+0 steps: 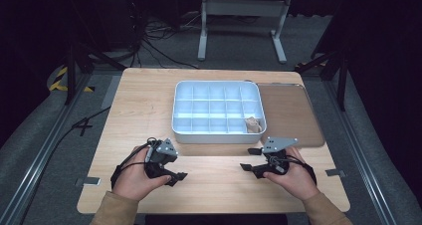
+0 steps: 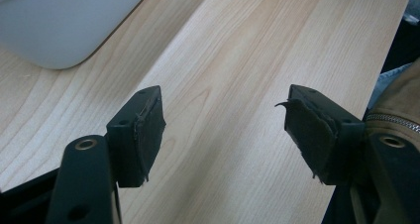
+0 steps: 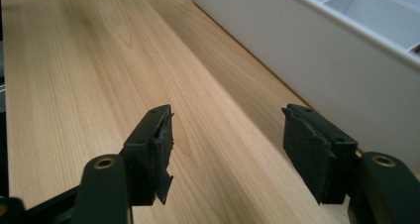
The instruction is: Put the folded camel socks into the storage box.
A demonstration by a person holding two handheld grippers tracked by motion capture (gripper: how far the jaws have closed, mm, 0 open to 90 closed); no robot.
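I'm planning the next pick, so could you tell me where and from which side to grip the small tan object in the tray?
Probably from above: the small tan object sits in the compartment tray's near-right cell, walled on all sides. Grip its upper part; the right gripper is nearest.

the small beige thing (image 1: 253, 124) in the near right compartment of the white tray (image 1: 217, 136) is too small to tell. the tray (image 2: 59, 30) is cut off by the picture's edge in both gripper views.
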